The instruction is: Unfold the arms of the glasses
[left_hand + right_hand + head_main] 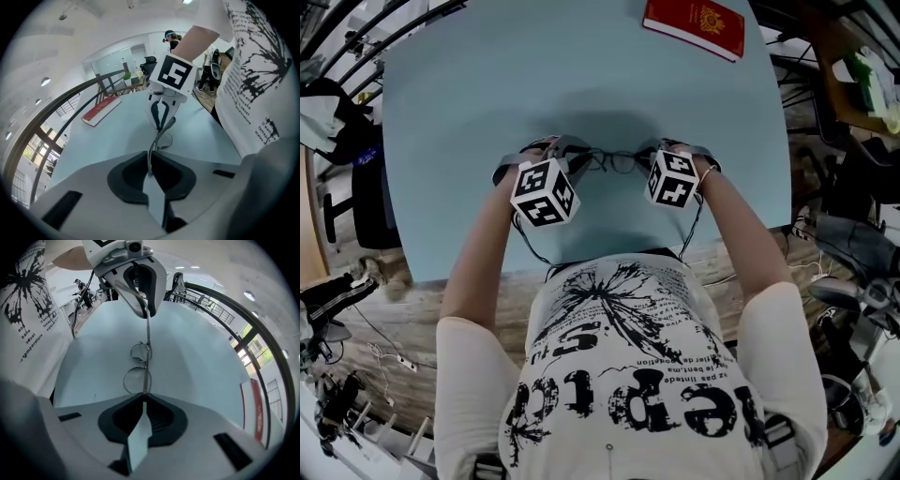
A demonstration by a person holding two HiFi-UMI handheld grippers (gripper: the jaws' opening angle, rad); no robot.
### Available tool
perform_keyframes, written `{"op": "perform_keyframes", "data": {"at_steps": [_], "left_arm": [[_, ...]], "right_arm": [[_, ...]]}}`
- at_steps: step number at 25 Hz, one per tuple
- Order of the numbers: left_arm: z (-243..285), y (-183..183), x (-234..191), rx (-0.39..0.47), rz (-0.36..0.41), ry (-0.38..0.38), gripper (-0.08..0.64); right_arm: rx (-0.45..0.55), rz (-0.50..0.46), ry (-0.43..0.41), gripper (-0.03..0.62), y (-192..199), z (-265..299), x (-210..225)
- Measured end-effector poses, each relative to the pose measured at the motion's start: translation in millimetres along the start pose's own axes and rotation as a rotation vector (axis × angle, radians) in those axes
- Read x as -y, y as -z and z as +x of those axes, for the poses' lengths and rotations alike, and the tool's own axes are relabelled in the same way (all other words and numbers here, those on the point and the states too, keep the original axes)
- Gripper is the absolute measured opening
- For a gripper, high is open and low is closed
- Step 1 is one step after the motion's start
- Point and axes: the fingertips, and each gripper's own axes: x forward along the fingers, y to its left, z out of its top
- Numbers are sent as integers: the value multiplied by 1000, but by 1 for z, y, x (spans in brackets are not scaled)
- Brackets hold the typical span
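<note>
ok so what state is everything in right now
glasses, gripped at both ends, stretched between the two claws over the table; can't tell how far the arms are unfolded
left claw, closed on the tip of a glasses arm
right claw, closed on the other end of the glasses
red book, closed, lying flat at the table's far edge
</note>
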Motion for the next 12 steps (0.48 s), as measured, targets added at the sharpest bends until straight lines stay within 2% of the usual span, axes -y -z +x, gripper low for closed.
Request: {"op": "perform_keyframes", "data": {"at_steps": [1,9,12], "left_arm": [[1,0,0,4,2,1,32],[-14,13,-3,44,-39,0,31],[-16,14,0,71,-51,-3,31]], "right_arm": [[-1,-1,1,35,1,0,0],[-17,15,4,35,8,1,4],[-9,54,-16,39,2,-2,3]]}}
